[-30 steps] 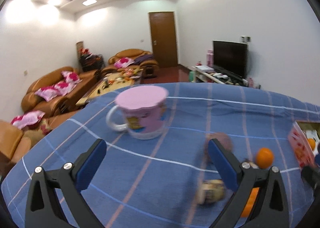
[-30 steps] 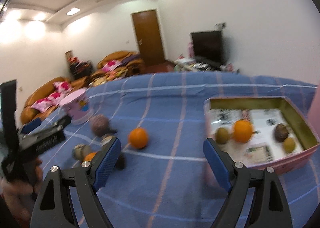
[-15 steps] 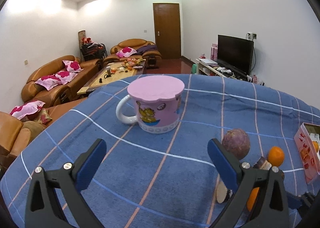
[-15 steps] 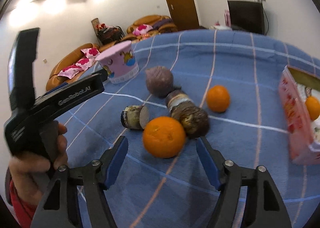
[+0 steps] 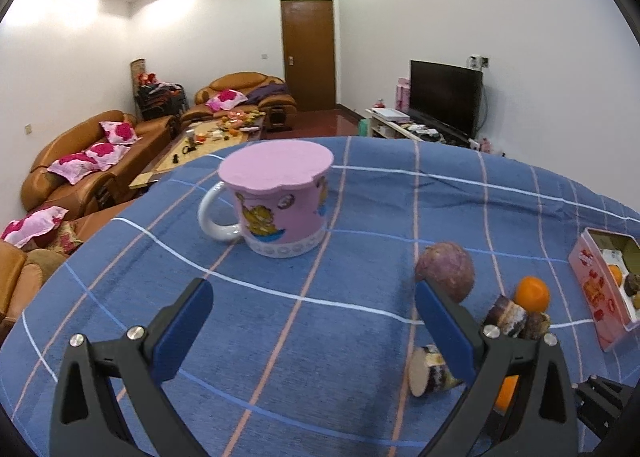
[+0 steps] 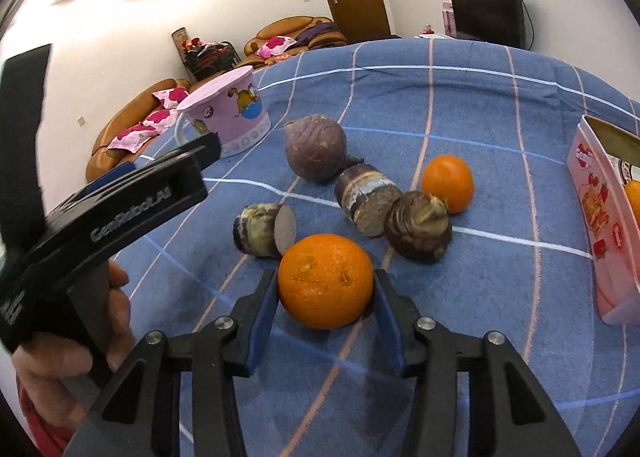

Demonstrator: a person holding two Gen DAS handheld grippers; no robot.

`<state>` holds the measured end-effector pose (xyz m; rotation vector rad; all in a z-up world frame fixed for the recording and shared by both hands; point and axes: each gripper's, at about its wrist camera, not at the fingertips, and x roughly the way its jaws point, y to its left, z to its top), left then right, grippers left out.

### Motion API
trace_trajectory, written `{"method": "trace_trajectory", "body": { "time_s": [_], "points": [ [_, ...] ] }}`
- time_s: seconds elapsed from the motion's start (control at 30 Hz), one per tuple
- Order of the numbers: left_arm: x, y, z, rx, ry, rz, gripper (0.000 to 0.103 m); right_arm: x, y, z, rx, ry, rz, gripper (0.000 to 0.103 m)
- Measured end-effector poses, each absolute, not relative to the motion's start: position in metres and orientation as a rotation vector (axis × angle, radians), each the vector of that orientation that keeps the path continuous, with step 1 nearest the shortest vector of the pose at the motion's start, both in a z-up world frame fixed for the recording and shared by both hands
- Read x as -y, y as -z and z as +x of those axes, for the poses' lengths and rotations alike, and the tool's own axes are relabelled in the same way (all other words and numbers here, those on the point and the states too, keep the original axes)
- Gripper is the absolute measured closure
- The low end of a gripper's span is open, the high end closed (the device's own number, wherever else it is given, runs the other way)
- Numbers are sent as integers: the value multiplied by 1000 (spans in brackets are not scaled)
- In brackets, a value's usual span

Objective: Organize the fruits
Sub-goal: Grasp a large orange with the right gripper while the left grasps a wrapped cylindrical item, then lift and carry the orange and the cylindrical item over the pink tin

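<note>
As the right gripper (image 6: 325, 291) closes its jaws around an orange (image 6: 325, 285) on the table (image 6: 460, 105), a centred, gentle squeeze looks best before carrying it to the box (image 6: 600, 217); the left gripper (image 5: 314, 323) gapes wide, empty.

The right black two-finger tool (image 6: 325, 289) is closing, blue pads flanking a round orange fruit (image 6: 325, 280). The left black tool (image 5: 316, 315) gapes empty, gripped by a hand (image 6: 60, 357).
</note>
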<state>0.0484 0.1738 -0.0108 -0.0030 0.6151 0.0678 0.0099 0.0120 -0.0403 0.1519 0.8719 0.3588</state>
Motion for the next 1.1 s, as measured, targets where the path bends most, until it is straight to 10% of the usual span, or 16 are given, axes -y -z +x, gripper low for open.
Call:
{"method": "trace_trajectory", "body": {
  "time_s": [1.1],
  "points": [
    [-136, 42, 53, -876, 222, 18, 70, 69, 13, -23, -684, -220, 122, 54]
  ]
}}
